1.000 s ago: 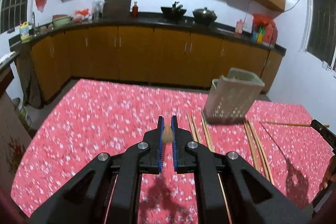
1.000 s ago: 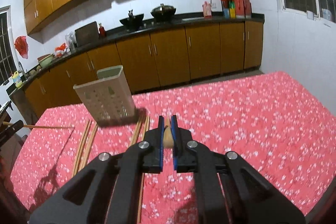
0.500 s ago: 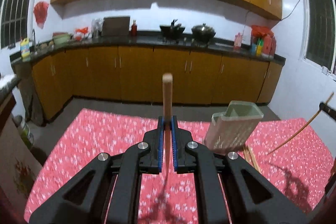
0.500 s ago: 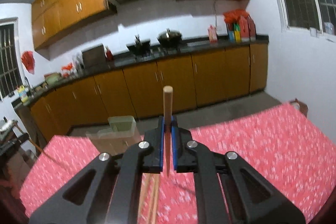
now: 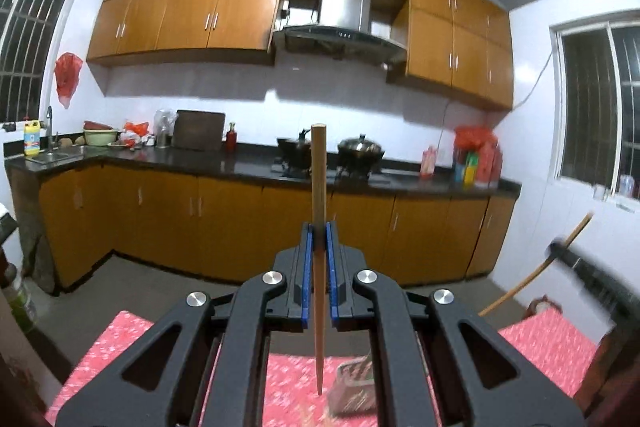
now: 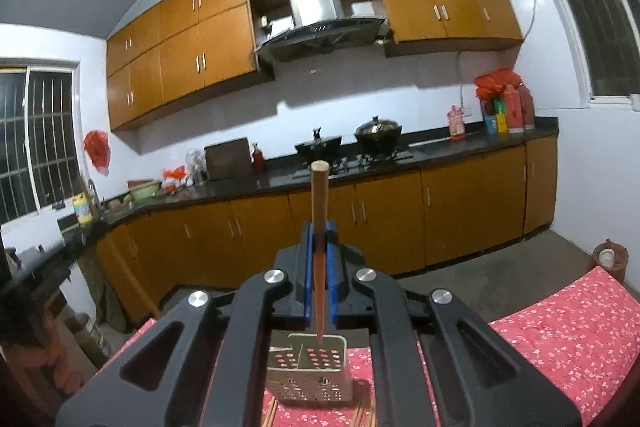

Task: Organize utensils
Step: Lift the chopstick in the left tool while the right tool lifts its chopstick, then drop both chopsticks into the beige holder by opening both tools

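Left gripper [image 5: 319, 229] is clamping an upright chopstick [image 5: 319, 187]; right gripper [image 6: 319, 229] is clamping another chopstick [image 6: 319, 195]. Perforated holder [image 6: 310, 373], bottom centre, is sitting partly hidden behind fingers. No writing legible.

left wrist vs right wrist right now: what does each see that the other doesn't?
Left wrist only: the right gripper, blurred at the right edge, with its chopstick angling up; the left gripper shut on an upright chopstick.

Right wrist only: the open top of the perforated utensil holder, with the held chopstick's tip over it; loose chopsticks lying beside its base.

Both: closed jaws on a chopstick, the red floral tablecloth, the holder low in frame, and the kitchen counter.
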`<move>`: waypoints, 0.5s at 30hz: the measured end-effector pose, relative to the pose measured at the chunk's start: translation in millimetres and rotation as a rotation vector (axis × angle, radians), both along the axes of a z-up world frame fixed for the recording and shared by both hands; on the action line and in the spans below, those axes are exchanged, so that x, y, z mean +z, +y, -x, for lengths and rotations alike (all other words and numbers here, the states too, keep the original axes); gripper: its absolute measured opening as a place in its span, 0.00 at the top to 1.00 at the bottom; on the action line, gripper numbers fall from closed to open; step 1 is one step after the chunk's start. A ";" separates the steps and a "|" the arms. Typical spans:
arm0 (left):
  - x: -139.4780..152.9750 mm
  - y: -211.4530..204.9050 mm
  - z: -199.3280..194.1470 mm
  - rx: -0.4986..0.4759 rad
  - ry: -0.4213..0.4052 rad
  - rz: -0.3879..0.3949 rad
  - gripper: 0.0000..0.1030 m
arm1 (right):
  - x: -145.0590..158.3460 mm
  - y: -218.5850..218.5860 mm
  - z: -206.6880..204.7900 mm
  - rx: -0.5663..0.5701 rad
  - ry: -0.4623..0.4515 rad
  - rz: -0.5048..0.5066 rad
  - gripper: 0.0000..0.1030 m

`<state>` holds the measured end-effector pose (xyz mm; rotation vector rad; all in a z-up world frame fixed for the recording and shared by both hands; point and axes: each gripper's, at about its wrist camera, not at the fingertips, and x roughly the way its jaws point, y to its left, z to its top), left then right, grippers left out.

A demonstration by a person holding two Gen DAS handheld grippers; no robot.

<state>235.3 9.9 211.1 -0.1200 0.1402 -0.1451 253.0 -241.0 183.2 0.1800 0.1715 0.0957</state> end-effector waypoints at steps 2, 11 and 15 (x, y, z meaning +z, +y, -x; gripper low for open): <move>-1.6 -4.5 -4.9 -0.005 -0.011 0.025 0.93 | -8.7 1.5 -10.9 0.007 0.029 0.003 0.93; -37.9 -25.6 -31.2 -0.050 0.025 0.091 0.93 | -45.7 1.7 -41.7 0.023 0.137 -0.009 0.93; -60.0 -33.3 -42.6 -0.058 0.078 0.080 0.93 | -55.7 5.3 -43.9 0.030 0.155 -0.007 0.93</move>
